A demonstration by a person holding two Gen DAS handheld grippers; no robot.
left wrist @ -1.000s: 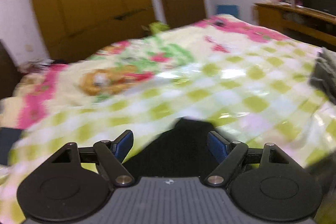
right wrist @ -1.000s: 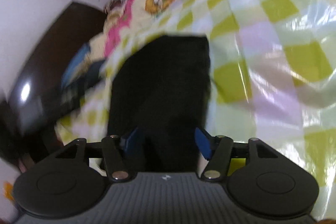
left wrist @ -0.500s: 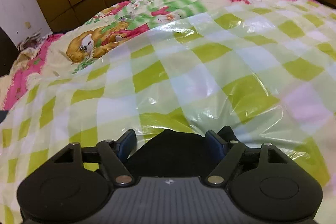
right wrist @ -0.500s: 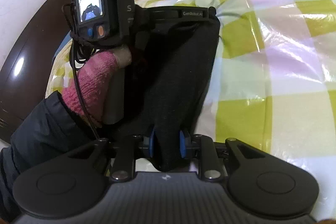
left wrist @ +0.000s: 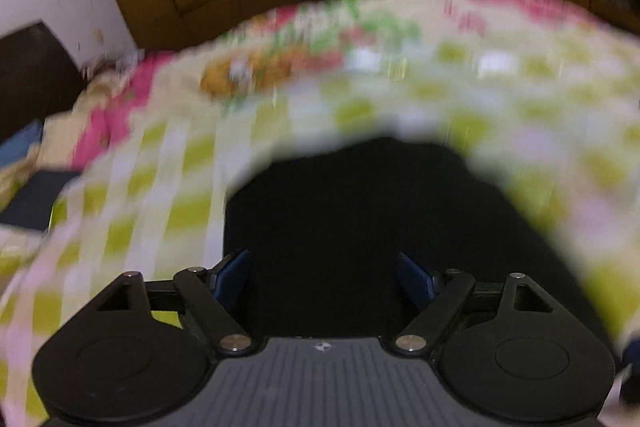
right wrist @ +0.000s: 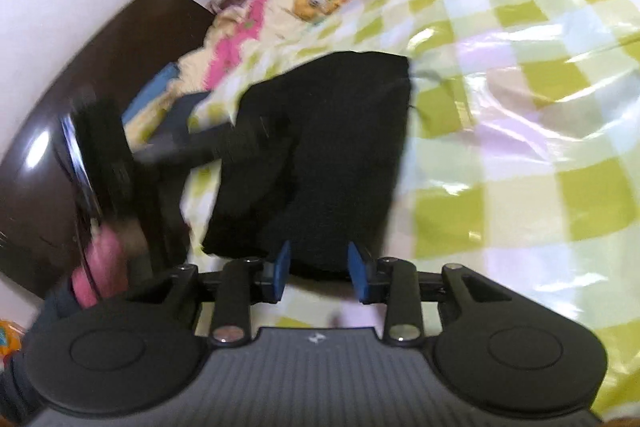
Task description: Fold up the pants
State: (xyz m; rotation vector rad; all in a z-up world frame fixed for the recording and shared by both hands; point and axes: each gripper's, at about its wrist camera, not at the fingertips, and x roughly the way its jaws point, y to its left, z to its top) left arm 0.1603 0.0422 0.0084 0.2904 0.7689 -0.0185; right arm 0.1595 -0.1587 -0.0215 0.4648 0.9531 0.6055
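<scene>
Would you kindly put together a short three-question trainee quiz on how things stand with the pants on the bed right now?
1. True or false: the right gripper is shut on the black fabric pants.
2. What lies under the pants? A) bare wooden floor B) green-and-white checked glossy bed cover C) grey carpet
3. Fill in: the left gripper has its jaws ____.

Key: 1. False: its jaws are apart and the pants lie on the cover. 2. B. 3. Open.

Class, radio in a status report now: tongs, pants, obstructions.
Left tongs open. Right tongs open at folded black fabric pants. Pants lie on green-checked glossy bedspread. No obstruction seen.
</scene>
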